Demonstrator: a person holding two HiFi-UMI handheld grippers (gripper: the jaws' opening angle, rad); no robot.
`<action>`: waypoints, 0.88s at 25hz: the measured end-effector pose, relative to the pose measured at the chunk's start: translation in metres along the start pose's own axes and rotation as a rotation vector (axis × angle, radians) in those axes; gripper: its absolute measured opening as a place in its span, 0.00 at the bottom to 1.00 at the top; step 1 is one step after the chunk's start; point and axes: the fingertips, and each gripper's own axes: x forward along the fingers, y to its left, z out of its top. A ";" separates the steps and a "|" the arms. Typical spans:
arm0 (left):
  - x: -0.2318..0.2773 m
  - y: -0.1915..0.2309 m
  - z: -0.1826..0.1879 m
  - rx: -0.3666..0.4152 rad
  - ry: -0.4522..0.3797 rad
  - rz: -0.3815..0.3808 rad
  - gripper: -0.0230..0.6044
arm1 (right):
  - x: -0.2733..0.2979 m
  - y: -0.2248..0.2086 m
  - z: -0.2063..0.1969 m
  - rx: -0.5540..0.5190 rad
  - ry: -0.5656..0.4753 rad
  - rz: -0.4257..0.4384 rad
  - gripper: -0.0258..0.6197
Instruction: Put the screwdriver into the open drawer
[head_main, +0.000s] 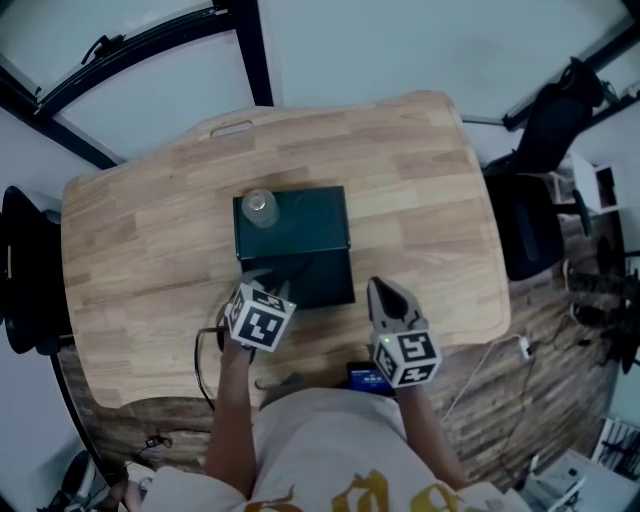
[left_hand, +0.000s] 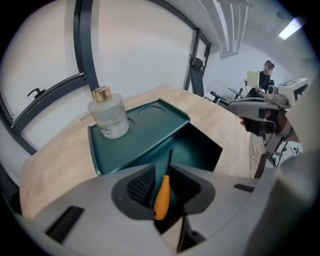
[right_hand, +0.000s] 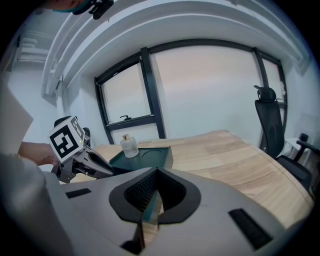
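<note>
- Worktop (head_main: 420, 180) carries a dark-green drawer unit (head_main: 300, 215), its drawer (head_main: 318, 278) open toward the person.
- Left gripper (left_hand: 162, 177) tilts down over the drawer, fingers pinching the orange-handled screwdriver (left_hand: 161, 197).
- Right gripper (right_hand: 152, 192) hovers alongside, fingers pressed together, empty.

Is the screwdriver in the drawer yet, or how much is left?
Nearly. The drawer is already open. The left gripper holds the orange screwdriver, tip pointing into the opening. Still to do: lower it in and let go. The right gripper is shut, holding nothing.
</note>
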 end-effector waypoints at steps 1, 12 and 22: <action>-0.003 0.001 0.000 -0.004 -0.016 0.008 0.16 | -0.002 0.002 0.002 -0.008 -0.004 0.001 0.04; -0.044 -0.003 0.006 -0.066 -0.223 0.050 0.04 | -0.023 0.024 0.017 -0.066 -0.077 0.012 0.04; -0.101 -0.007 0.023 -0.033 -0.477 0.165 0.04 | -0.041 0.041 0.023 -0.094 -0.132 0.015 0.04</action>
